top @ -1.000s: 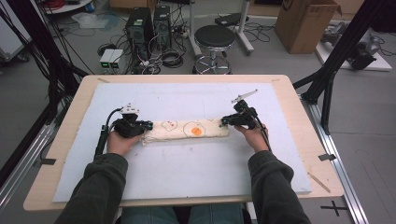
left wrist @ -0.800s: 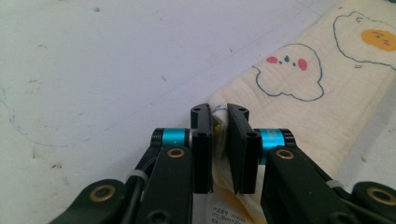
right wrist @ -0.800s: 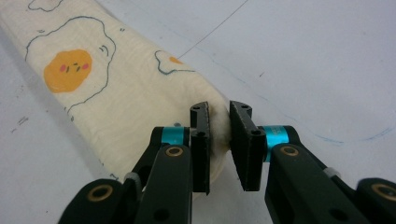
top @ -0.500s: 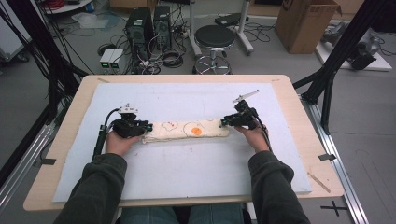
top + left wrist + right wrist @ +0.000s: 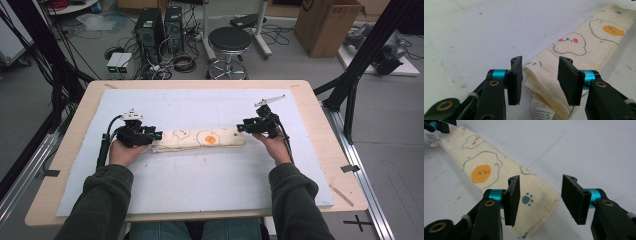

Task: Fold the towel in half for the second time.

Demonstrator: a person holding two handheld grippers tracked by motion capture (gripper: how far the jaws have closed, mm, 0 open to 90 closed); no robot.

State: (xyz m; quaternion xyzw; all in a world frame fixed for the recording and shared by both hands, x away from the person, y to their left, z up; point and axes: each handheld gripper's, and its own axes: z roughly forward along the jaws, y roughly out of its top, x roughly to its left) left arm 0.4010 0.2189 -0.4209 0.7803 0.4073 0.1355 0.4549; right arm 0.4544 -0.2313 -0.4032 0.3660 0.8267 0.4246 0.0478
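A cream cloth [image 5: 200, 140] printed with fried-egg cartoons lies folded into a long strip across the white mat [image 5: 210, 185]. My left gripper [image 5: 156, 136] is at its left end and my right gripper [image 5: 241, 128] at its right end. In the left gripper view the jaws [image 5: 540, 62] have just been opening and stand apart around the folded, labelled end of the cloth [image 5: 574, 50], without pressing it. In the right gripper view the jaws [image 5: 541, 178] have also just been opening over the paw-print corner of the cloth [image 5: 486, 165]. The left gripper [image 5: 439, 126] shows far off.
The mat covers most of a wooden table [image 5: 320, 125]. A thin wooden stick [image 5: 343, 195] lies near the table's front right corner. Beyond the far edge, on the floor, stand a stool [image 5: 230, 42], computer cases [image 5: 160, 25] and a cardboard box [image 5: 325, 25].
Both grippers' jaws have spread apart and let go of the cloth's ends. The cloth lies in the same place and the hands have stayed where they were.
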